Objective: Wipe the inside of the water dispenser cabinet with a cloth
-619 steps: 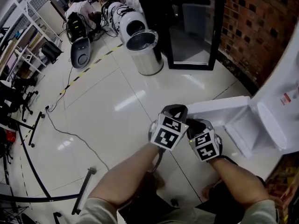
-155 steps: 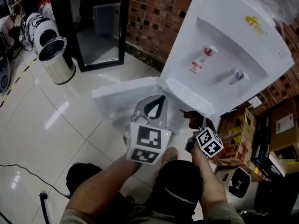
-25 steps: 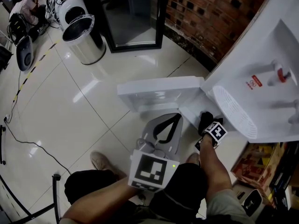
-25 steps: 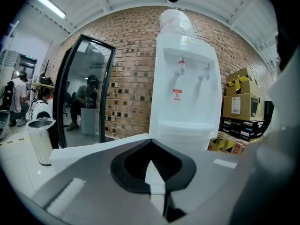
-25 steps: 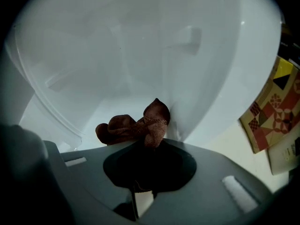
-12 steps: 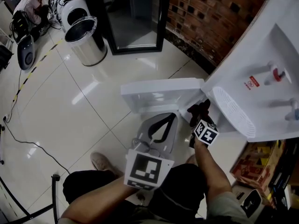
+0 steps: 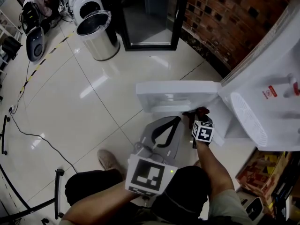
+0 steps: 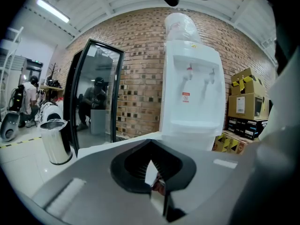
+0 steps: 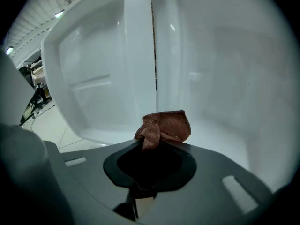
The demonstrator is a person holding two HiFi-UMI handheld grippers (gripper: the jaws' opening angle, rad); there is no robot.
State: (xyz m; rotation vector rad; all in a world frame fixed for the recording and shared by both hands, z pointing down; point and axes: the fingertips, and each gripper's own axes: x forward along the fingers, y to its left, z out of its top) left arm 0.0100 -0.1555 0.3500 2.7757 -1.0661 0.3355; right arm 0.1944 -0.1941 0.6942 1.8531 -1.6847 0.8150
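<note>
The white water dispenser (image 7: 267,97) stands at the right, its cabinet door (image 7: 176,95) swung open to the left. My right gripper (image 7: 197,116) is shut on a brown cloth (image 7: 198,112) close to the door's hinge side, in front of the cabinet opening. In the right gripper view the cloth (image 9: 164,127) sticks out bunched from the right gripper (image 9: 149,146), with the door's white inner face (image 9: 93,69) left and a white cabinet wall (image 9: 225,78) right. My left gripper (image 7: 173,120) hangs lower left, shut and holding nothing. The left gripper view shows that gripper (image 8: 157,185) pointing at the dispenser (image 8: 192,93).
A steel bin (image 7: 98,29) and a black-framed glass door (image 7: 150,13) stand at the back against a brick wall (image 7: 211,18). Cardboard boxes (image 7: 255,172) sit right of the dispenser. A cable (image 7: 33,135) runs over the tiled floor. The person's shoe (image 7: 109,161) is below.
The right gripper has rolled and carried the cloth from the cabinet opening leftward to the door's hinge side. The left gripper has edged slightly forward, still shut.
</note>
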